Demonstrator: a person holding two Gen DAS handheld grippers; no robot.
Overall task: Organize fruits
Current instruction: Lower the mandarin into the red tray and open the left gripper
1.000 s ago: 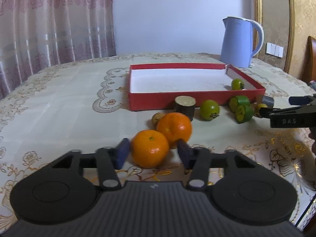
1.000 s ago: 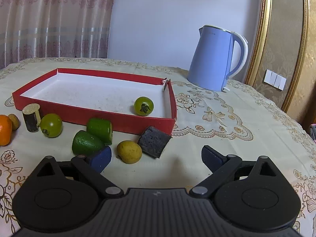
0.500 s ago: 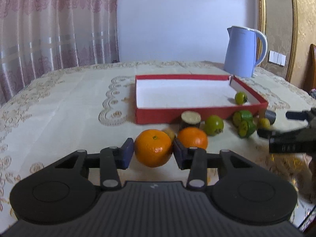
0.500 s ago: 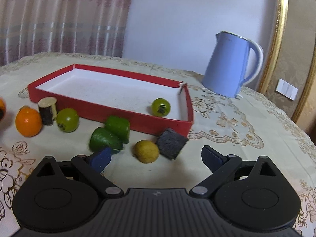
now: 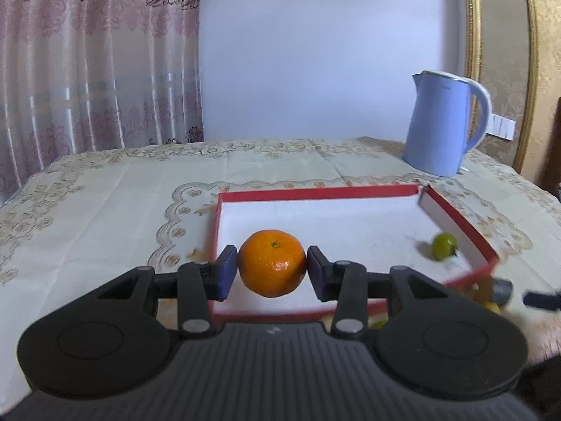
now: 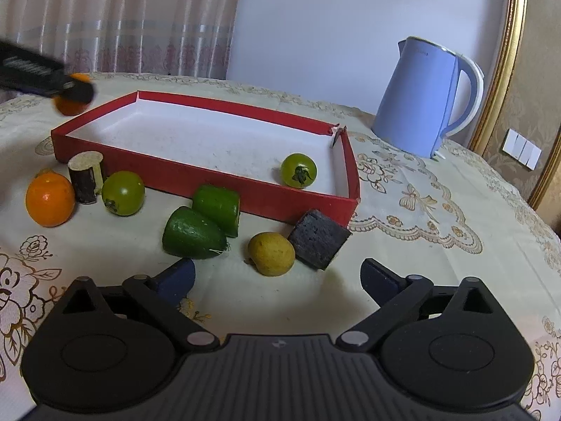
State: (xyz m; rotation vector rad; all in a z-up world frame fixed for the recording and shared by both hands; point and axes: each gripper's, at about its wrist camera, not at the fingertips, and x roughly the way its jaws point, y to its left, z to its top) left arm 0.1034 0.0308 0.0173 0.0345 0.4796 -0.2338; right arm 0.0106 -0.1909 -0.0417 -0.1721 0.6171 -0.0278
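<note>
left gripper (image 5: 272,268) grasps the mandarin (image 5: 272,263) at frame centre, hovering above the red tray's (image 5: 317,191) lower-left corner.

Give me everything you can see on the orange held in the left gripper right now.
The round orange mandarin has glossy, finely dimpled peel and a small green stem nub facing up toward the camera. It looks whole and unbruised. The left gripper clamps it by its sides, one blue pad on each side, nothing else touching it. It hangs in the air over the near left part of the shallow red cardboard tray with a white floor. In the right wrist view the gripper mostly hides it.
</note>
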